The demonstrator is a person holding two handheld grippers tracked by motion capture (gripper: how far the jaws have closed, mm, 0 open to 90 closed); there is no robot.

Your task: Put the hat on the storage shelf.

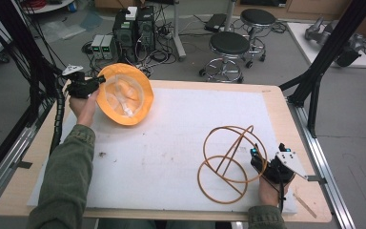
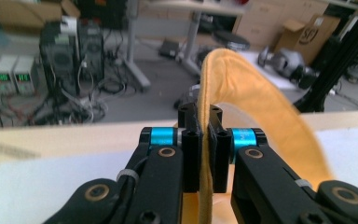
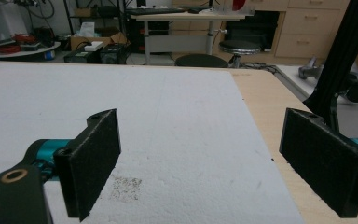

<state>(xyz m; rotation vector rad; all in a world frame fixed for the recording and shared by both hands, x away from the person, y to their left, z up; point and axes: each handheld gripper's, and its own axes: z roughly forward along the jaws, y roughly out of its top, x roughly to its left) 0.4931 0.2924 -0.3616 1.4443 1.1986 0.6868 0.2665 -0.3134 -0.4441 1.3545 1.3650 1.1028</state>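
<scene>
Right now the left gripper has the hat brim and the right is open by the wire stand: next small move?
Probably carry the orange hat, pinched by the left gripper, toward the wire stand. The open right gripper sits beside it, able to steady it.

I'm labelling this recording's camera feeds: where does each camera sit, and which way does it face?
High view: above the person's side, looking forward and down on the table; both forearms, hands and tools show.
Left gripper view: on the left tool, looking along its jaws, shut on the orange hat.
Right gripper view: on the right tool, jaws open, facing across the white mat.
The high view and left gripper view share the hat and the grey boxes on the floor.
</scene>
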